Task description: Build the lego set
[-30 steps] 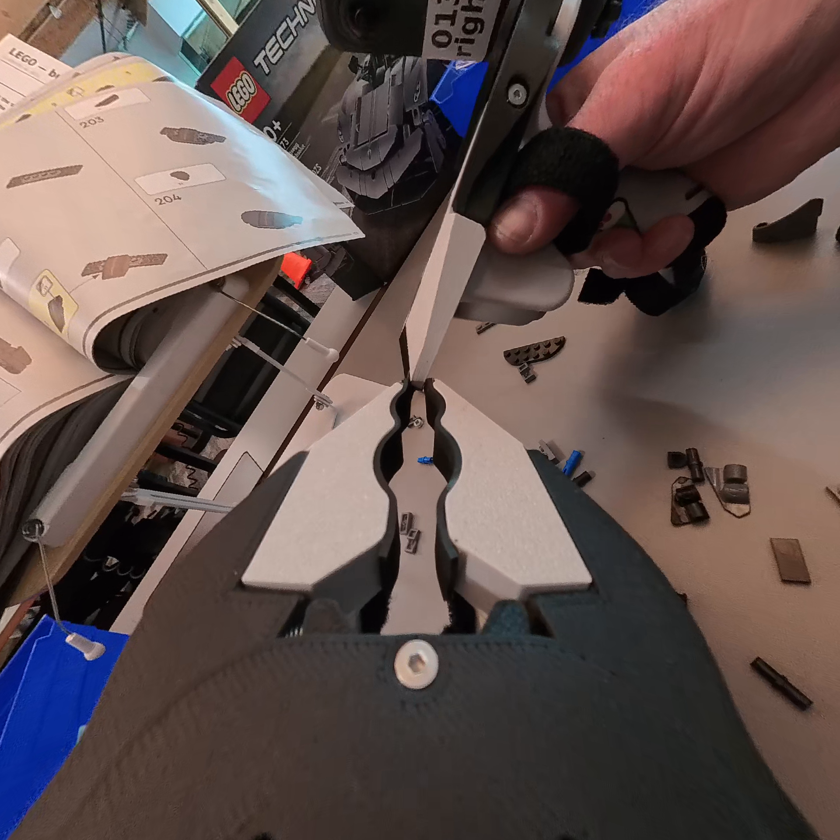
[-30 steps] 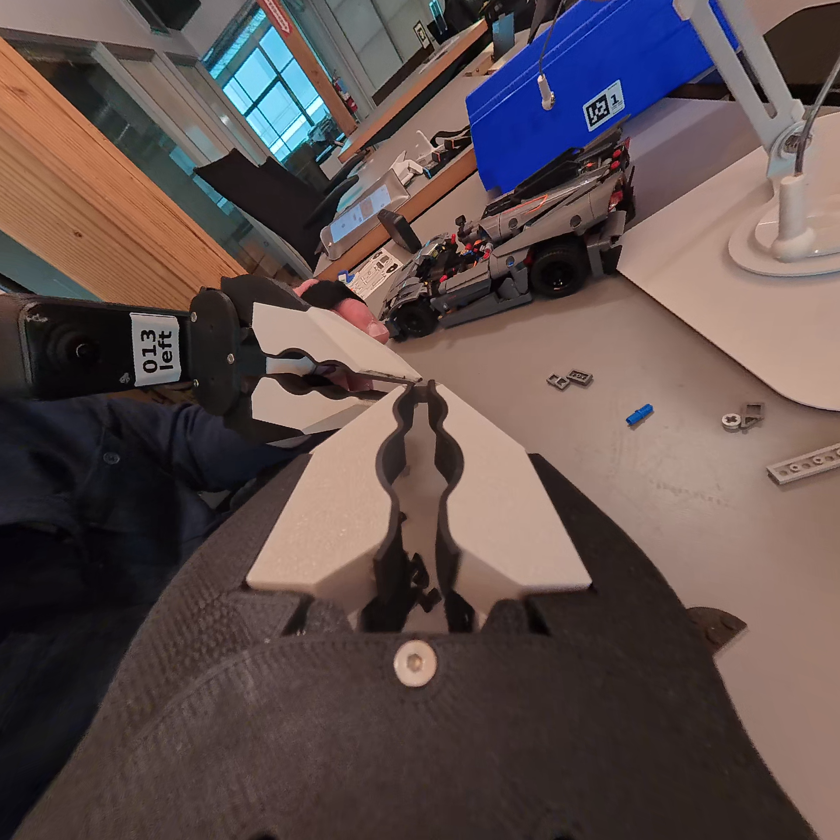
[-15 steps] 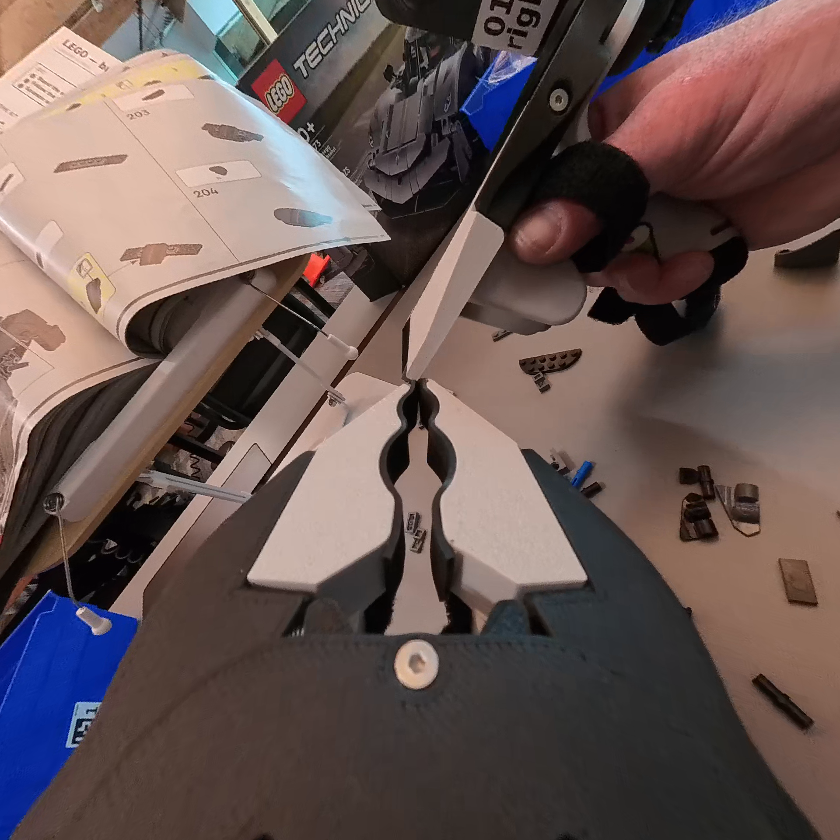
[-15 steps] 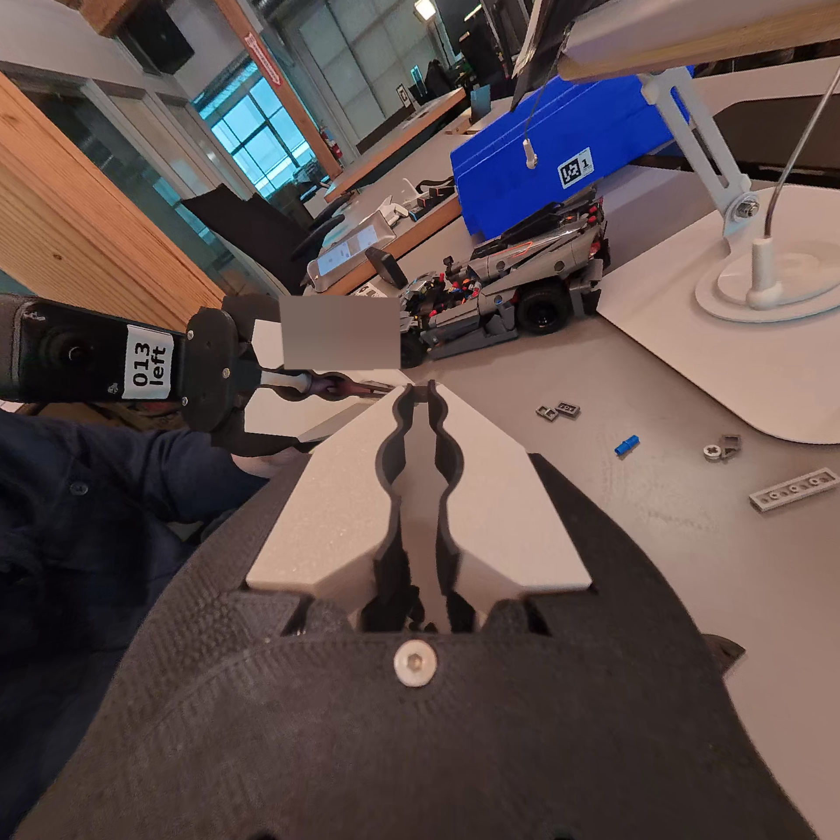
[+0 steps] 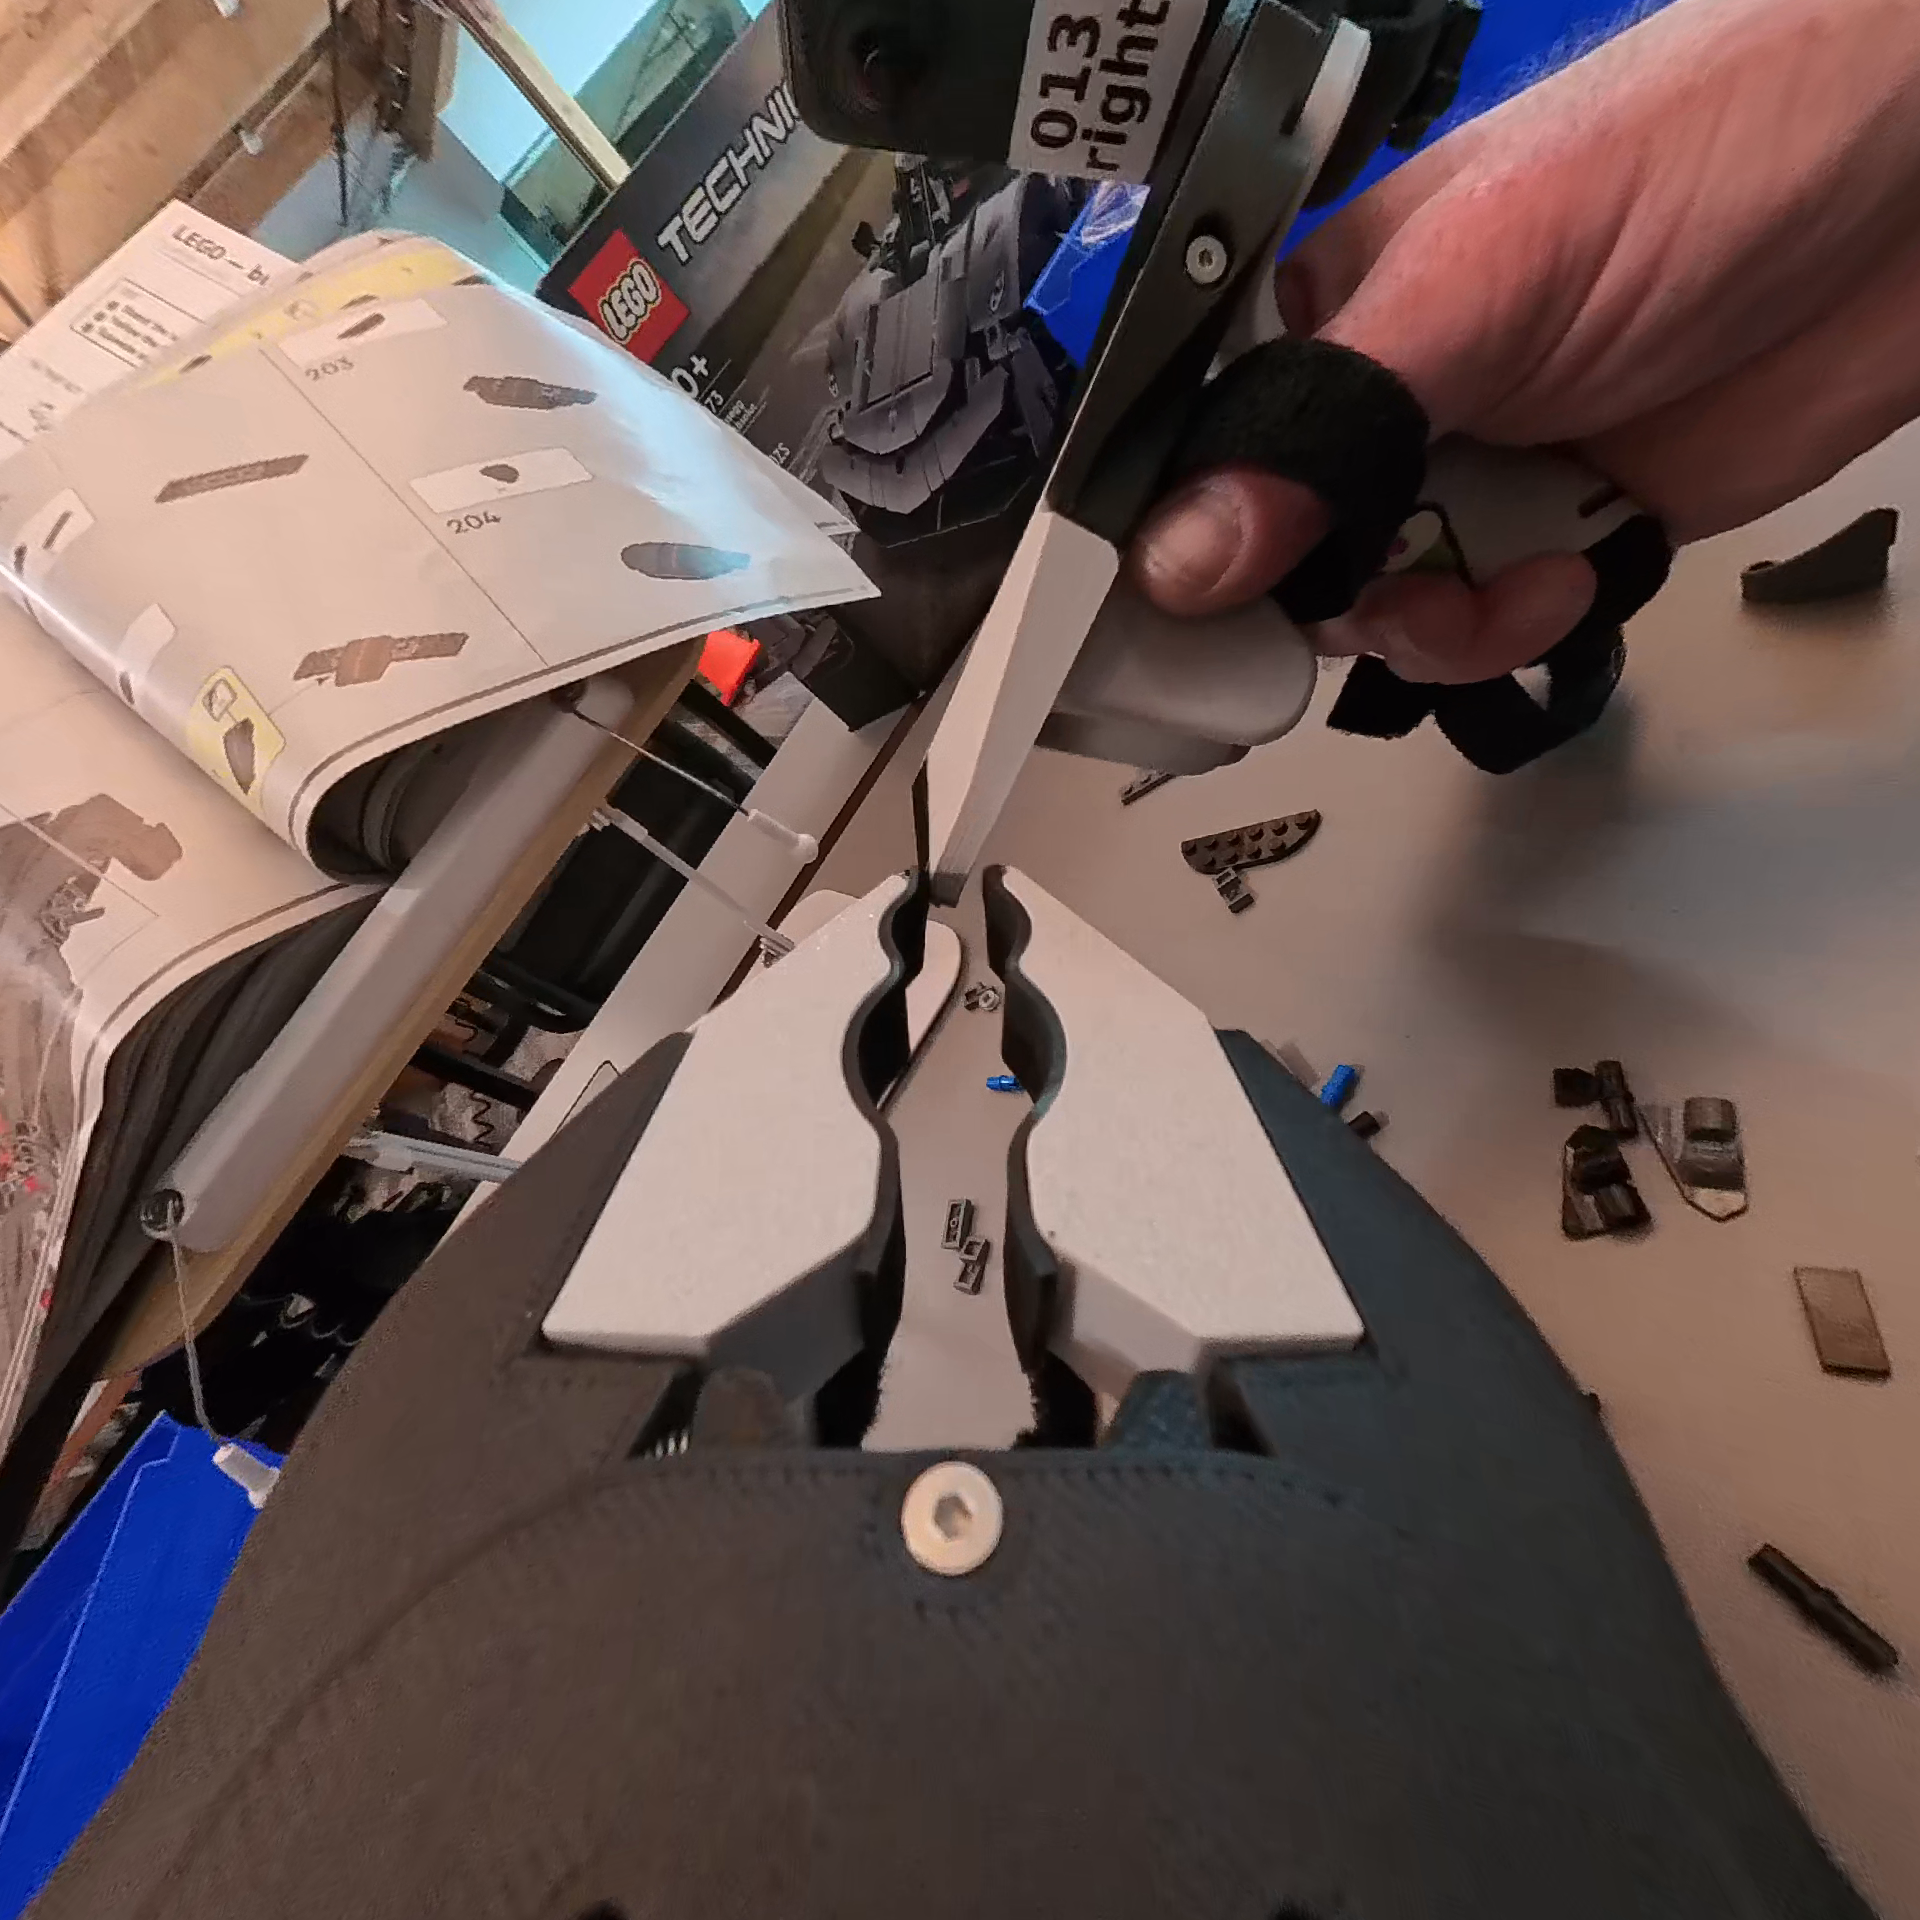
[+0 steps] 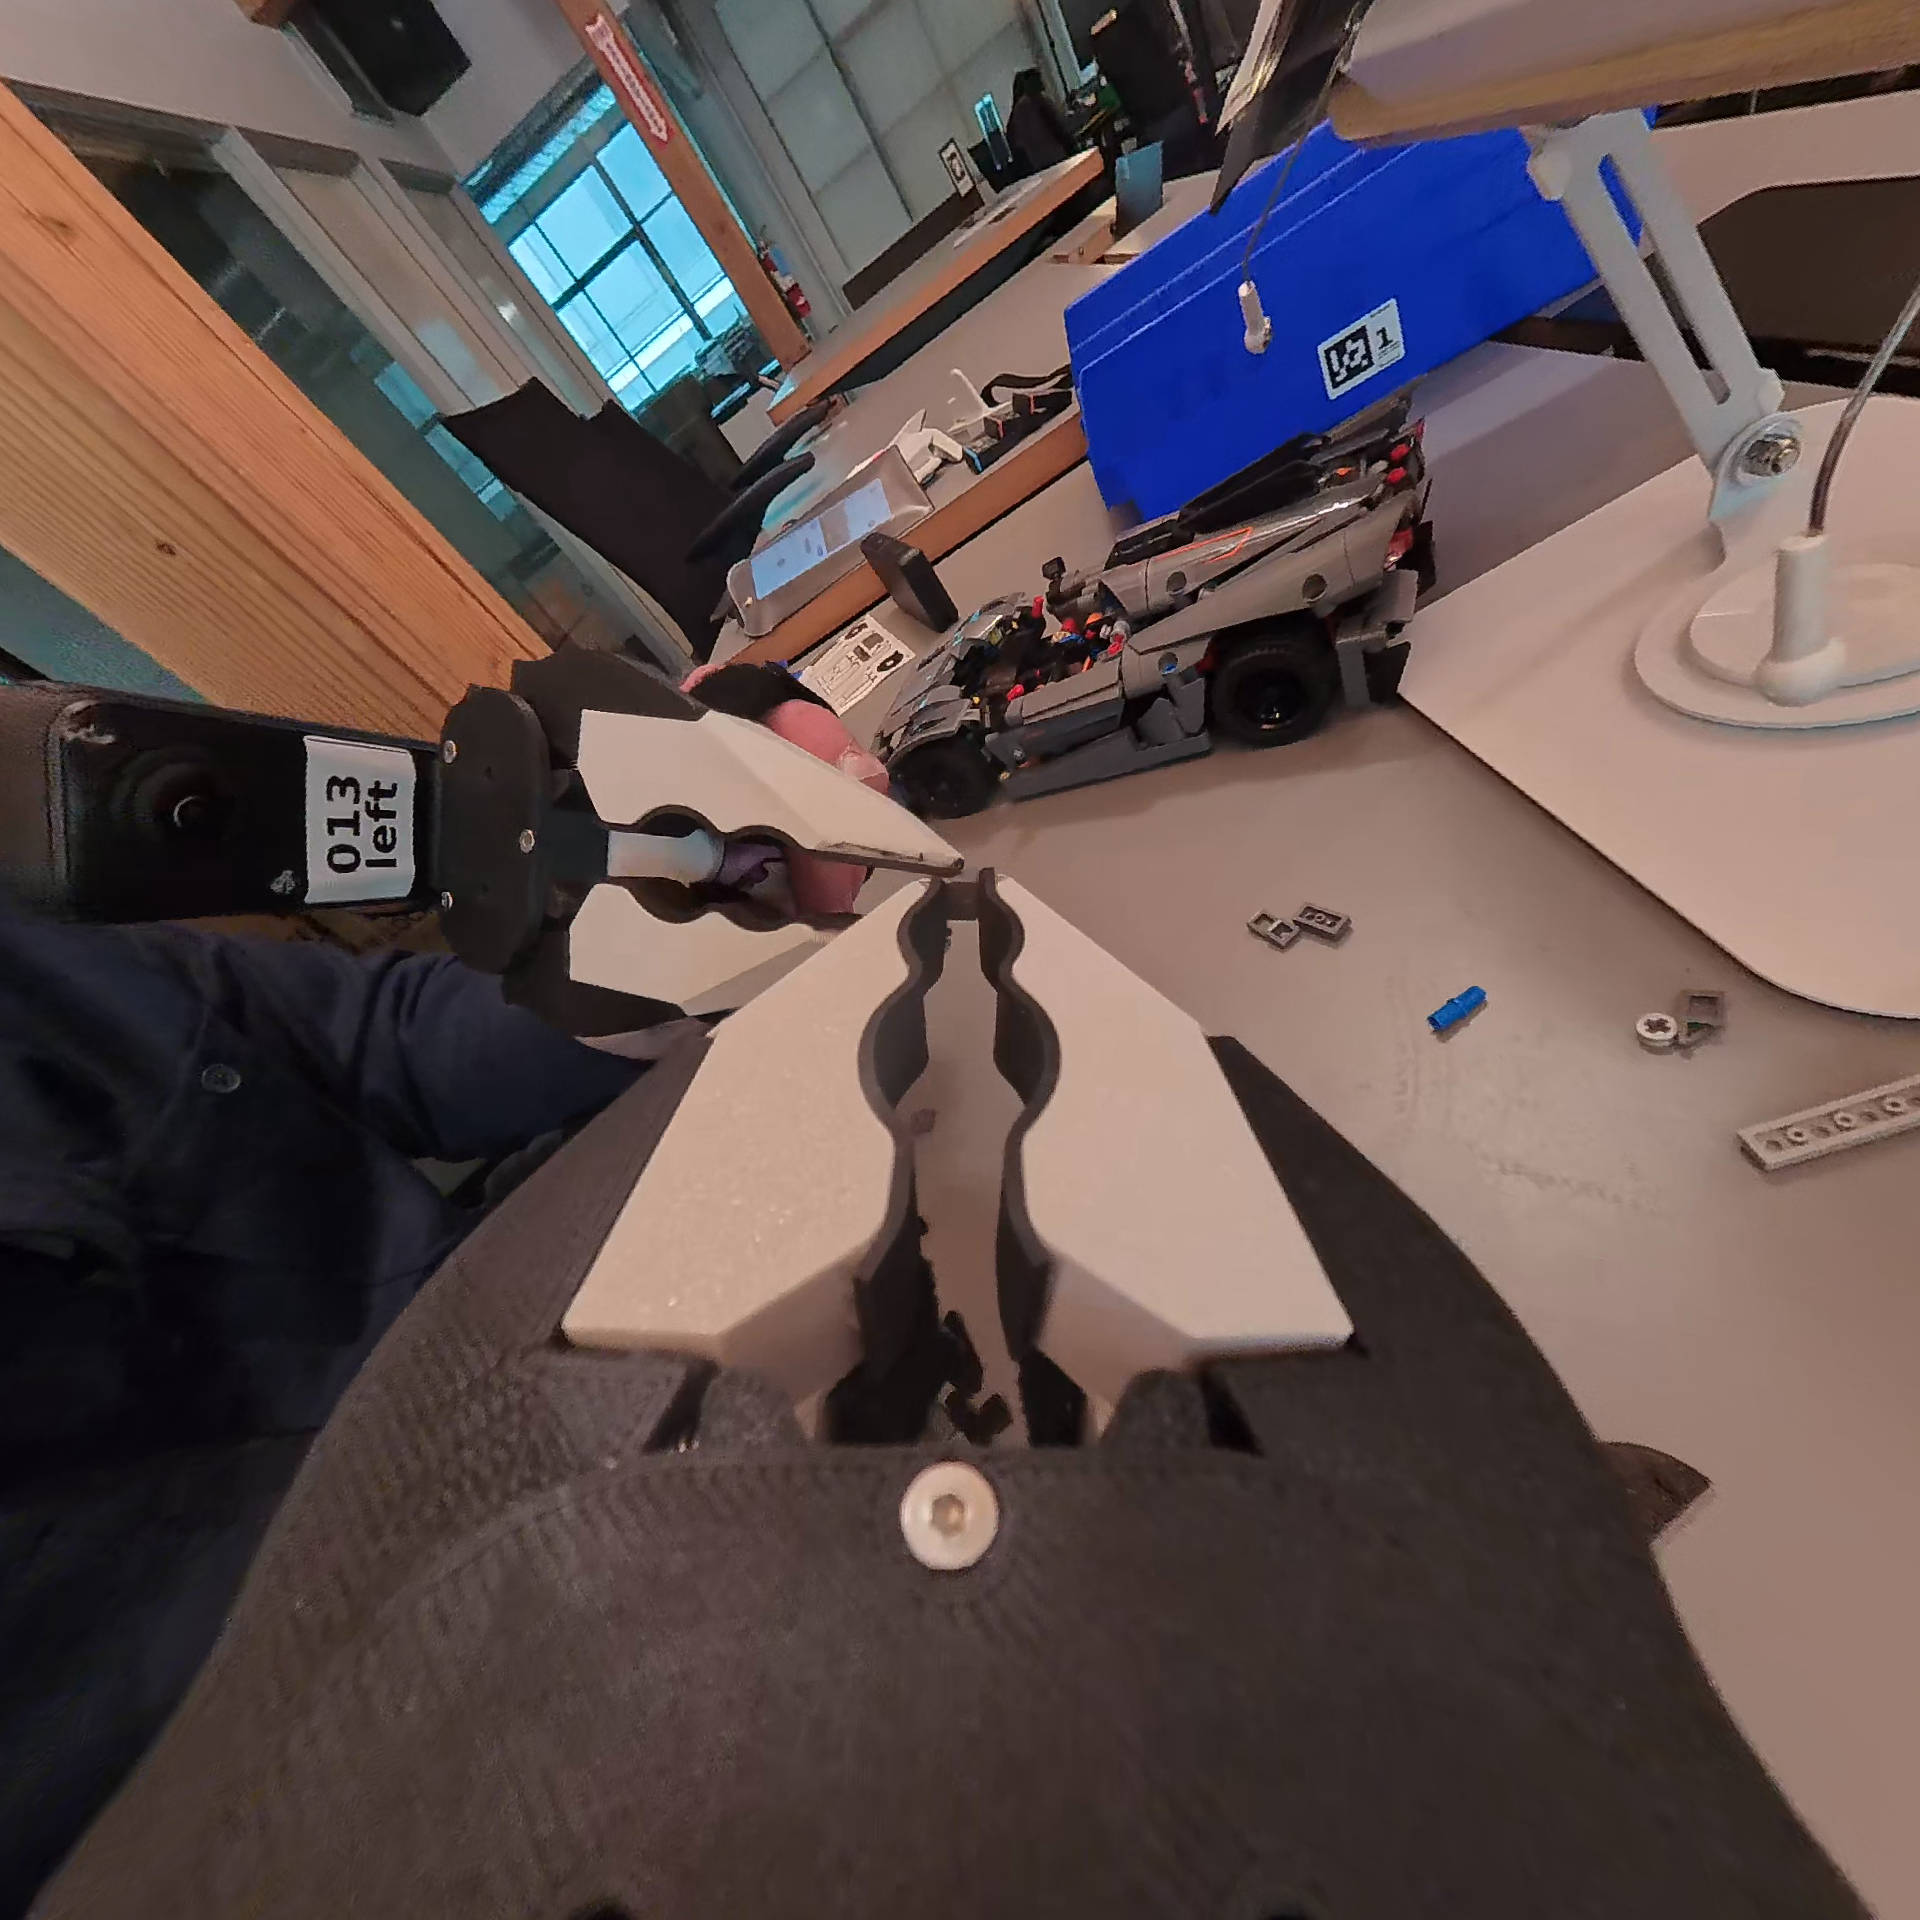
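Left tongs [image 5: 951, 885]: tips a narrow gap apart, either side of the right tool's point; contact with the piece not clear.
Right tongs [image 6: 961, 889]: closed on a small dark Lego piece [image 6: 961, 902], held up off the table at mid-frame where both tools meet.
Only in the left wrist view: open instruction booklet [image 5: 416, 488] on a stand at upper left, Lego box [image 5: 883, 312] behind it, bare hand [image 5: 1558, 312] with a black finger loop around the right tool at upper right.
Only in the right wrist view: part-built grey Lego car [image 6: 1174, 644] right of centre, blue bin [image 6: 1247, 343] behind it, dark blue sleeve [image 6: 208, 1143] at left.
Surface: pale grey table [image 6: 1455, 1195], white stand base [image 6: 1662, 810] on it at right.
Room: wood-panelled wall [image 6: 156, 468] at left, large windows [image 6: 613, 270] far back, more desks.
Loose parts: blue pin [image 6: 1457, 1008], two small grey plates [image 6: 1299, 925], long grey plate [image 6: 1839, 1127], dark wedge plate [image 5: 1252, 836], cluster of dark pieces [image 5: 1642, 1153], flat tile [image 5: 1841, 1322], black axle [image 5: 1813, 1621].
In the way: each tool's black body across the lower half of its own view.
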Demonstrator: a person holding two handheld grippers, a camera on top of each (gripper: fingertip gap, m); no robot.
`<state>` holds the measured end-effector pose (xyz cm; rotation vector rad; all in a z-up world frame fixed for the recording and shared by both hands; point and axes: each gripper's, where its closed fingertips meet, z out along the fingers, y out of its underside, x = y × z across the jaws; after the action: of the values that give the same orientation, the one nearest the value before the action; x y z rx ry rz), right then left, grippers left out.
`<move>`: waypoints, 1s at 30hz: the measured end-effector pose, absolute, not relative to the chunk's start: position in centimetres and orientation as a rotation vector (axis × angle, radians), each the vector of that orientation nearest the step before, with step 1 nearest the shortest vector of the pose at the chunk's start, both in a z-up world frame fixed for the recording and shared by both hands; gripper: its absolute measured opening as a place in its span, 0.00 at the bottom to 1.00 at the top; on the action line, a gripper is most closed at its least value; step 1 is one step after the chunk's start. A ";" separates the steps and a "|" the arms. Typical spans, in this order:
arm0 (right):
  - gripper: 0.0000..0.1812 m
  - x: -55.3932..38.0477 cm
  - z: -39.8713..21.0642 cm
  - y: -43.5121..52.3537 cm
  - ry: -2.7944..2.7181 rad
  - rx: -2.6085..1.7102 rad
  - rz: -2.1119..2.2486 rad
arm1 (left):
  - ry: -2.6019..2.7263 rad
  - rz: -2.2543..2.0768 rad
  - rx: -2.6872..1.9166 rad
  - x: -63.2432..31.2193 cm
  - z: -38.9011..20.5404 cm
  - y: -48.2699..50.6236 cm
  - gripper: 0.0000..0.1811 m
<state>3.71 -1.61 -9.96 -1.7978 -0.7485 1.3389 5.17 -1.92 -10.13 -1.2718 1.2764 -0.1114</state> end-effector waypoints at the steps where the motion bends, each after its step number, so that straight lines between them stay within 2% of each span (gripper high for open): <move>1: 0.02 3.8 -10.0 -1.6 -0.748 -1.800 1.340 | 1.274 -0.112 -1.274 5.2 -10.2 -1.9 0.04; 10: 0.02 4.0 -10.2 -1.9 -0.776 -1.828 1.346 | 1.301 -0.072 -1.253 5.3 -10.3 -2.1 0.03; 15: 0.02 4.1 -10.4 -2.2 -0.814 -1.848 1.334 | 1.313 -0.084 -1.257 5.4 -10.5 -2.1 0.07; 17: 0.02 4.1 -10.5 -2.2 -0.815 -1.854 1.328 | 1.324 -0.079 -1.248 5.4 -10.5 -2.3 0.03; 27: 0.02 4.1 -10.2 -2.3 -0.800 -1.843 1.363 | 1.314 -0.077 -1.234 5.4 -10.2 -2.5 0.02; 30: 0.02 4.2 -10.2 -2.3 -0.797 -1.843 1.369 | 1.310 -0.087 -1.236 5.4 -10.2 -2.4 0.07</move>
<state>4.17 -2.33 -10.16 -1.8426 -0.7968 1.3693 5.44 -2.41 -10.17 -1.2361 1.3100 -0.0873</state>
